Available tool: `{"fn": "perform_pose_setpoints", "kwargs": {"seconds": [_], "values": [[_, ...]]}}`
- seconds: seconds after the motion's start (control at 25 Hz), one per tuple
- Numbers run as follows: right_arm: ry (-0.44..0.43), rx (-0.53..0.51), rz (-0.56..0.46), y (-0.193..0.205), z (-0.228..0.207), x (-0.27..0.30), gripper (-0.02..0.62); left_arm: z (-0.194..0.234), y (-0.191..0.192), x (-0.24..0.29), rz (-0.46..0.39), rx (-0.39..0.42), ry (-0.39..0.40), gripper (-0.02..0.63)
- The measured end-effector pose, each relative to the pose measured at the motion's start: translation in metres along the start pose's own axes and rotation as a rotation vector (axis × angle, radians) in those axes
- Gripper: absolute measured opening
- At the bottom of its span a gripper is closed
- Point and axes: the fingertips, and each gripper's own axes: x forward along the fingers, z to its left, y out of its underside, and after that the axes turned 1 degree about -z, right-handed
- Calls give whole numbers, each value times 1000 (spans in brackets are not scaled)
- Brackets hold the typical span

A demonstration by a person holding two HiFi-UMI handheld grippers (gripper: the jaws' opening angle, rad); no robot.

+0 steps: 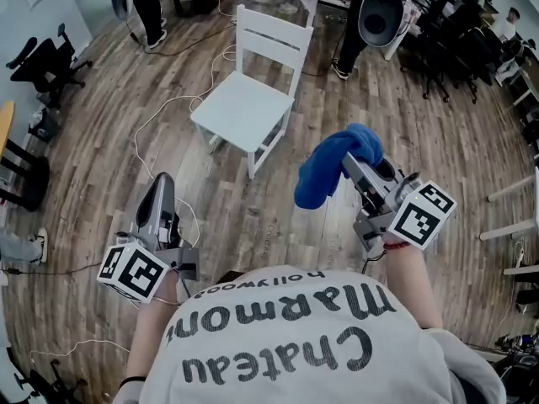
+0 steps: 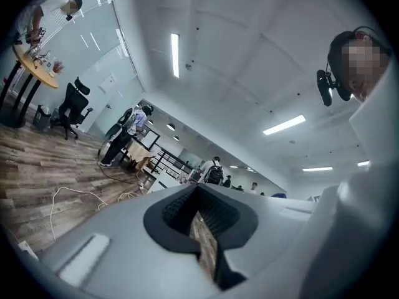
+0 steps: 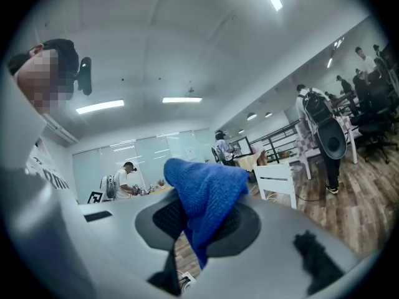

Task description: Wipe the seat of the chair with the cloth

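On the wood floor (image 1: 421,141) ahead stands the white chair (image 1: 244,108), well apart from the blue cloth (image 1: 324,171), pinched for wiping by the fingers of the right gripper (image 1: 349,165); those of the left gripper (image 1: 162,182) are closed, empty.

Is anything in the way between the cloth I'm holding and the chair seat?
Nothing visible. The cloth, clamped in the right gripper, hangs over bare floor short of the chair, and the seat has nothing on it. Only a thin white cable lies on the floor beside the chair.
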Motion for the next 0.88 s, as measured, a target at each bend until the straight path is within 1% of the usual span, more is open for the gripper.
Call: {"fn": "perform_pose_setpoints", "kwargs": {"seconds": [0.12,0.2,0.36,0.52,0.6,0.72,0.88], "values": [[-37,18,-11,-4,-13,10,77,-3,6,9,13,-13,-28,9],[-70,37,-8,-2,-16,22,77,3,5,8,19,-5,-60,9],[-99,64,15,8,-21,53,77,26,-4,10,-1,-10,-109,9],[-113,68,47,21,-24,81,77,54,-1,23,16,-15,-125,9],[-107,66,56,23,-27,100,77,71,-5,37,25,-20,-121,9],[-65,56,70,22,-33,132,78,99,-20,63,39,-27,-100,9],[5,68,71,14,-43,180,78,136,-58,100,45,-10,-68,9]]}}
